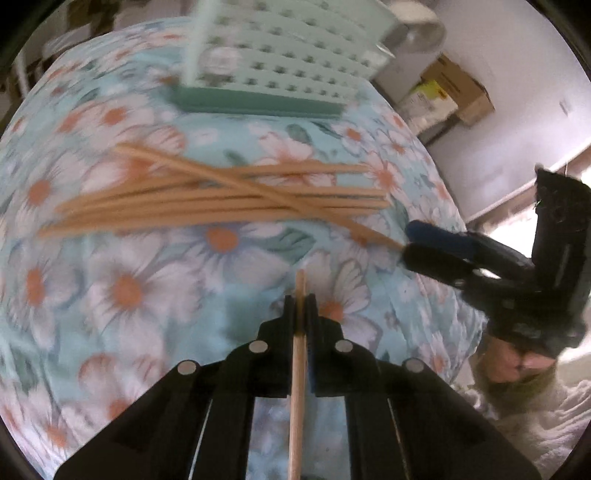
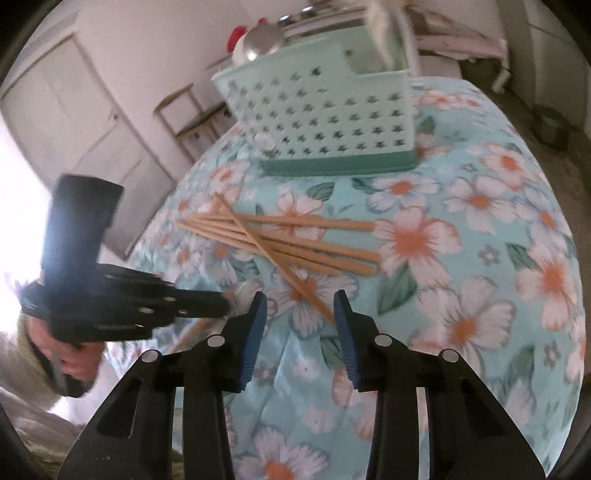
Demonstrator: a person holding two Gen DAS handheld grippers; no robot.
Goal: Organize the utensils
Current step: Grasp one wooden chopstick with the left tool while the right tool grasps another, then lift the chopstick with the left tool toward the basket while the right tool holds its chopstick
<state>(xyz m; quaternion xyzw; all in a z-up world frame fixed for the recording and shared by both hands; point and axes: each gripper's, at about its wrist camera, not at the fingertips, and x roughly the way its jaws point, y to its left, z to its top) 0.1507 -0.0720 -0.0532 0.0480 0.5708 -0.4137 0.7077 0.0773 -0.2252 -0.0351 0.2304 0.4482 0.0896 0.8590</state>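
Note:
Several wooden chopsticks lie in a loose pile on the floral tablecloth. My left gripper is shut on a single chopstick that runs back between its fingers. In the right wrist view the left gripper sits at the left, held by a hand. My right gripper stands open, its blue pads either side of the near end of one stray chopstick that pokes out of the pile. A mint perforated basket stands behind the pile.
A metal ladle and white utensils stick out of the basket. The round table drops off close behind my right gripper. Cardboard boxes sit by the wall, and a wooden rack and a door stand beyond the table.

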